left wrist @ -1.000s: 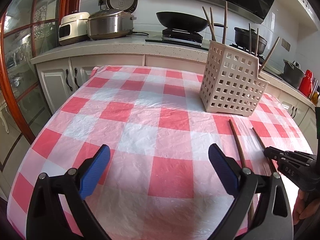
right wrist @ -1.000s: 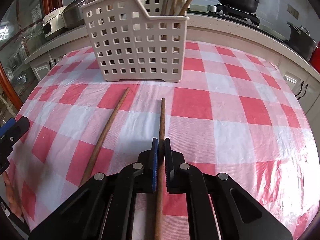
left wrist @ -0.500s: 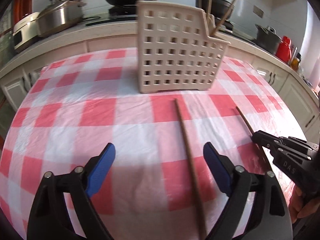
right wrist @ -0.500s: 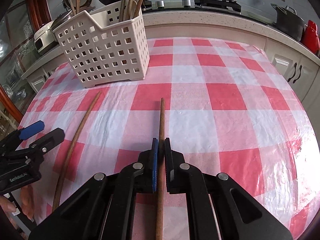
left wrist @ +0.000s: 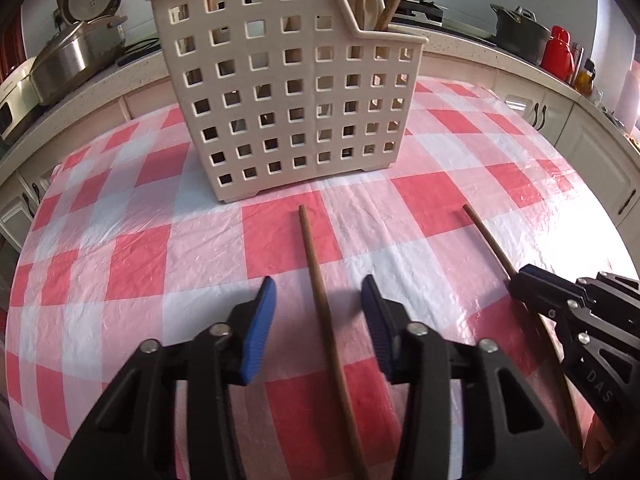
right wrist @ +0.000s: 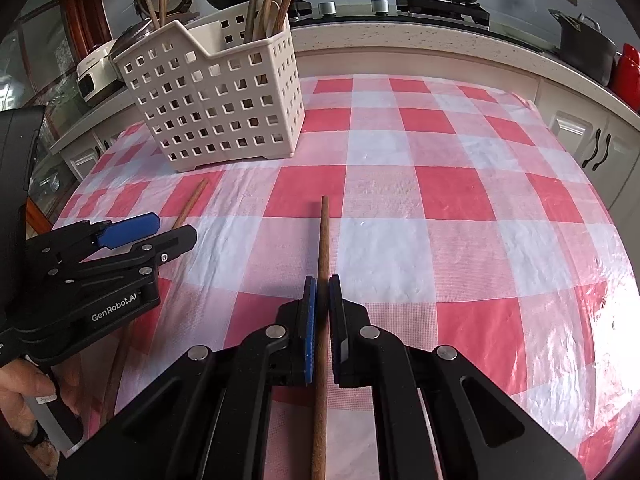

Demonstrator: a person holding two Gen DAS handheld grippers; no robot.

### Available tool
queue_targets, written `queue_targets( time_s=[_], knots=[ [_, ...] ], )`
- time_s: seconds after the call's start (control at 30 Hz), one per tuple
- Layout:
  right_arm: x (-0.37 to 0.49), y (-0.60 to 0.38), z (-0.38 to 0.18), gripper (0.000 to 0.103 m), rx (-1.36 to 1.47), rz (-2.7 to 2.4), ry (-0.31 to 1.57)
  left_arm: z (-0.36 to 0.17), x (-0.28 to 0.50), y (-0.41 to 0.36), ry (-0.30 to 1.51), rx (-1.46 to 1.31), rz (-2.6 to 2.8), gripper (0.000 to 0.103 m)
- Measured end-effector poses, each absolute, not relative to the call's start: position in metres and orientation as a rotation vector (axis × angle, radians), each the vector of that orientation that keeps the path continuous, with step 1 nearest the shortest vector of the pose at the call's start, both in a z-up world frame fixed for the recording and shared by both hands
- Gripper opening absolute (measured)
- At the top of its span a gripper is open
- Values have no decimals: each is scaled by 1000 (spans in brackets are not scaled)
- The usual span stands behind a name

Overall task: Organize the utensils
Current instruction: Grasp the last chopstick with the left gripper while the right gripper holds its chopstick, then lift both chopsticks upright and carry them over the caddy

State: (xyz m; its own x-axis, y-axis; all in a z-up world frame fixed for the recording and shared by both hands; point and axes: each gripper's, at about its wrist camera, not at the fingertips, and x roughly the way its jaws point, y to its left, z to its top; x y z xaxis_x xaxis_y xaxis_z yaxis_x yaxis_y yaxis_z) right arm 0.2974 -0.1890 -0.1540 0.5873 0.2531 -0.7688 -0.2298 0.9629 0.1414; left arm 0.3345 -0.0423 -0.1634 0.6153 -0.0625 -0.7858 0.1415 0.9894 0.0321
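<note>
Your left gripper (left wrist: 318, 324) has closed in on the near-left chopstick (left wrist: 320, 300): a second ago it sat off to the left with that stick outside its right finger, and half a second ago the stick lay just inside that finger. Now the stick runs down the middle of the gap, with the blue pads (left wrist: 260, 328) standing apart on either side of it and not touching it. The gap between them is also narrower than it was.

Your right gripper (right wrist: 322, 308) has not changed its grip. Its pads are clamped on the second chopstick (right wrist: 323, 248), which points away toward the far side of the checked tablecloth (right wrist: 460, 240), as in both earlier views. Whether that stick rests on the cloth or is raised off it, you cannot tell from here.

The perforated utensil basket (left wrist: 288, 92) now fills the far centre of your left view, much nearer than before, with several wooden utensils (right wrist: 272, 8) standing in its compartments. Both loose chopsticks lie near you, short of the basket, the left one ending just before its base. A dark pot (right wrist: 584, 48) sits on the far right counter.
</note>
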Motion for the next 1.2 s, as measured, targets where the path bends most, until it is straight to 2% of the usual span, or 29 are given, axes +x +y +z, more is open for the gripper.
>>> queue_targets(
  time_s=[0.2, 0.57, 1.2],
  knots=[
    [299, -181, -153, 7, -40, 272, 905, -163, 331, -47, 913, 133, -147, 8],
    [295, -181, -146, 6, -16, 295, 874, -151, 314, -15, 867, 4, -183, 6],
    [245, -163, -44, 6, -4, 374, 576, -51, 222, 5, 554, -29, -191, 6]
  ],
)
